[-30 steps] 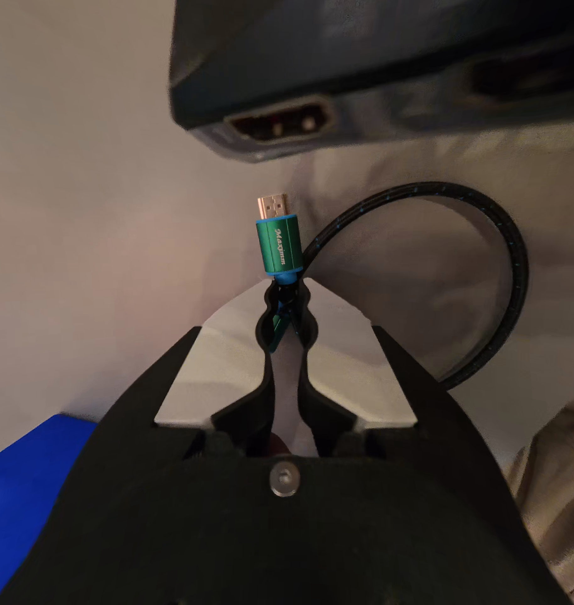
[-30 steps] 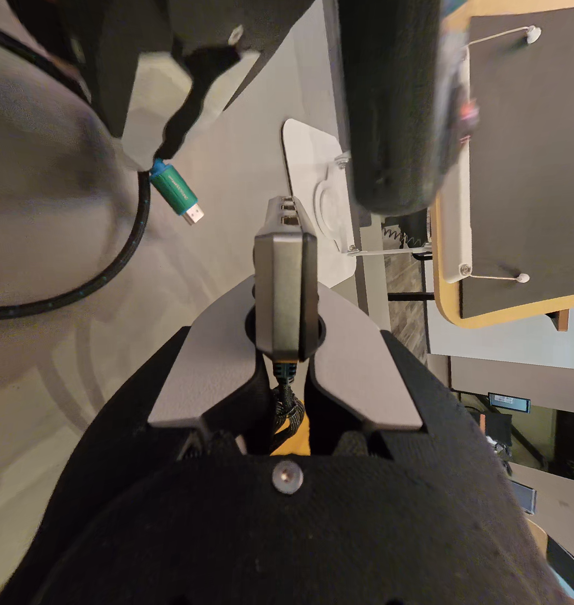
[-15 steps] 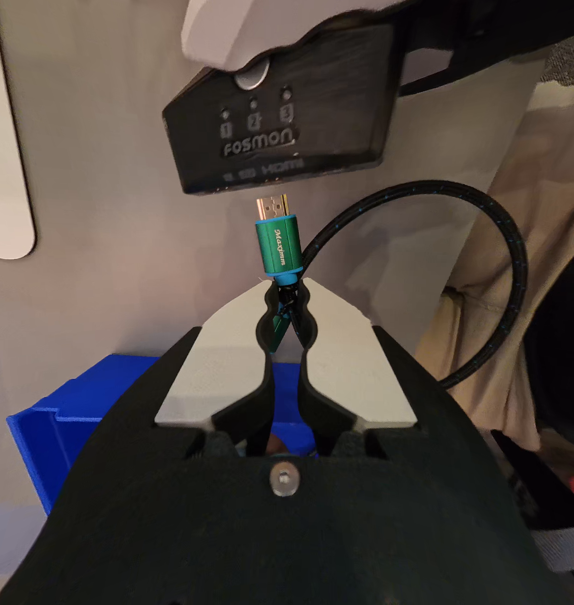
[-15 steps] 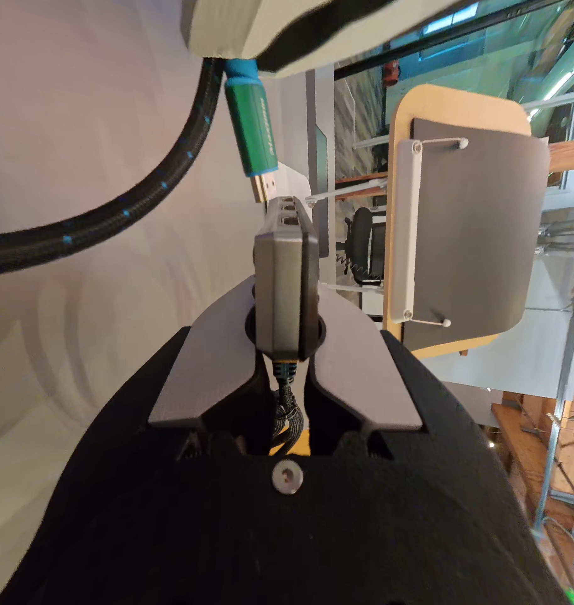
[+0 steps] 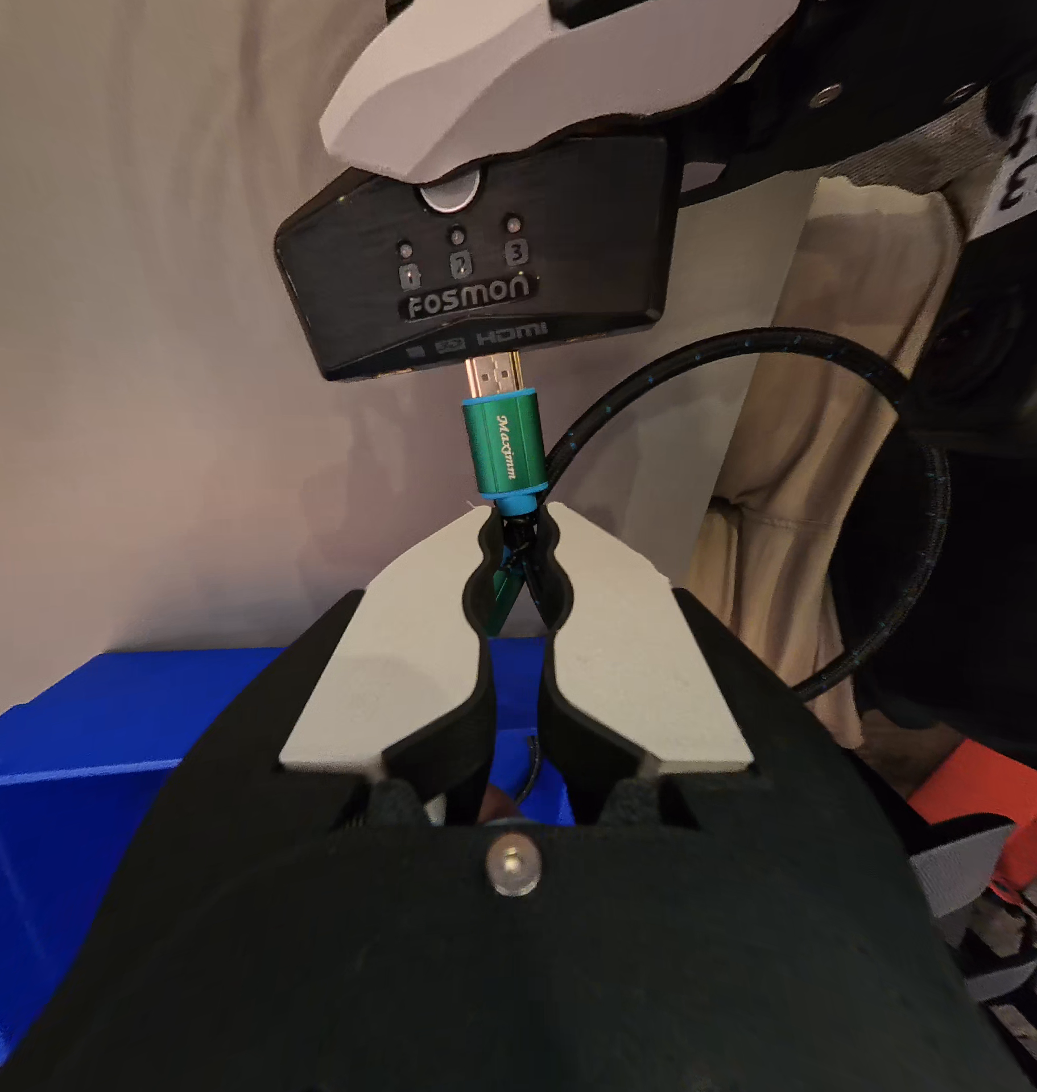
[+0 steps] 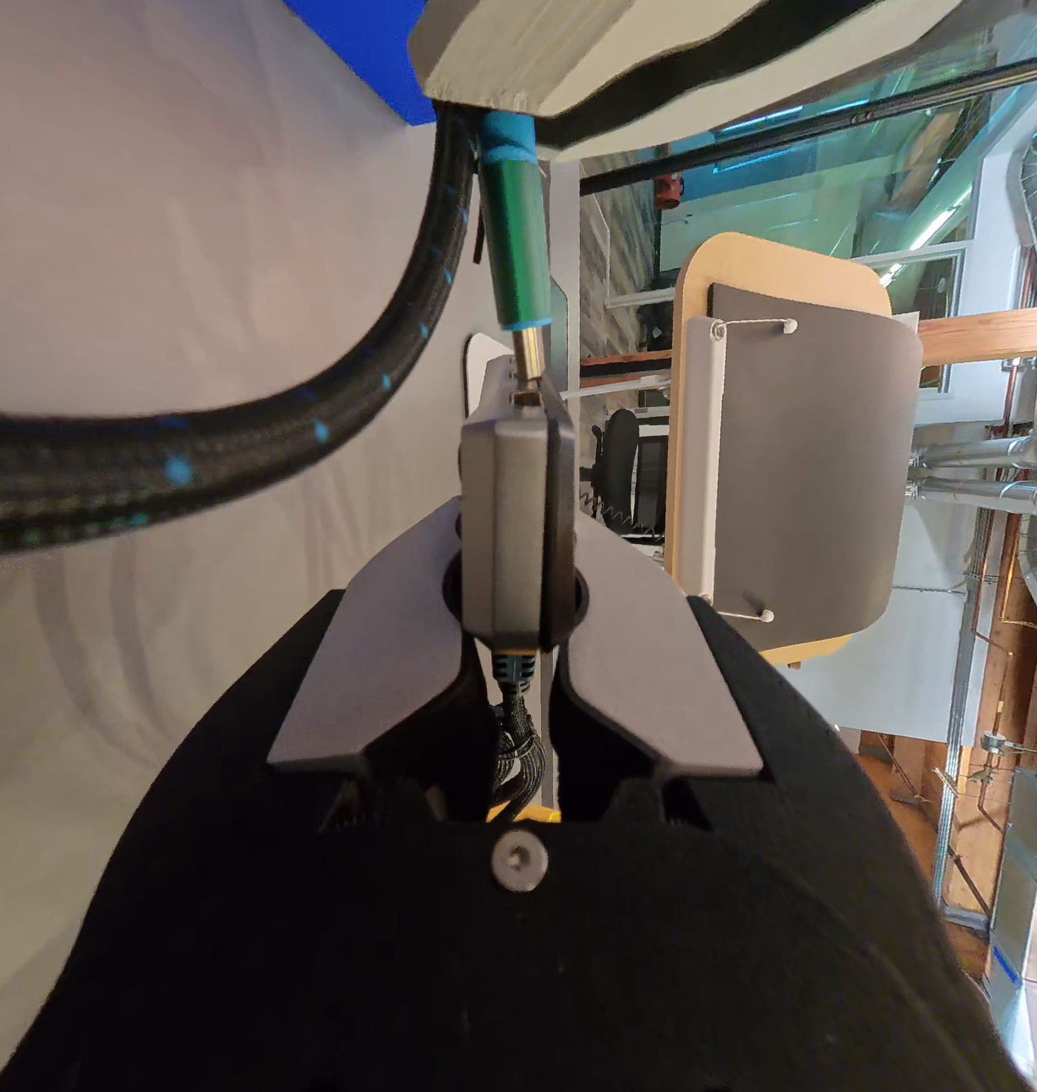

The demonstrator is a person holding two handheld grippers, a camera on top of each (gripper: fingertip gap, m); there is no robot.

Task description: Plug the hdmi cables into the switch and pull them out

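Looking along the left gripper (image 5: 519,535), I see its two pale fingers pinched nearly together on the braided cable just behind a green HDMI plug (image 5: 504,446), which stands upright past the tips at about 12 o'clock. The plug's gold metal tip (image 5: 493,377) meets the lower edge of the black HDMI switch (image 5: 563,248); how far it has gone into the port I cannot tell. The black braided cable (image 5: 894,520) loops away to 3 o'clock and curves back down. A blue bin (image 5: 90,768) sits at 8 o'clock behind the gripper body, and the other gripper's pale finger (image 5: 474,88) lies across the switch's top at 12 o'clock. From the right gripper (image 6: 519,567), the fingers are closed against both faces of the switch (image 6: 504,502), held edge-on, with its own cord (image 6: 513,709) trailing back between them. The plug (image 6: 513,242) comes down from 12 o'clock, its tip at the switch's far end, and the cable (image 6: 208,461) sweeps out to 9 o'clock.
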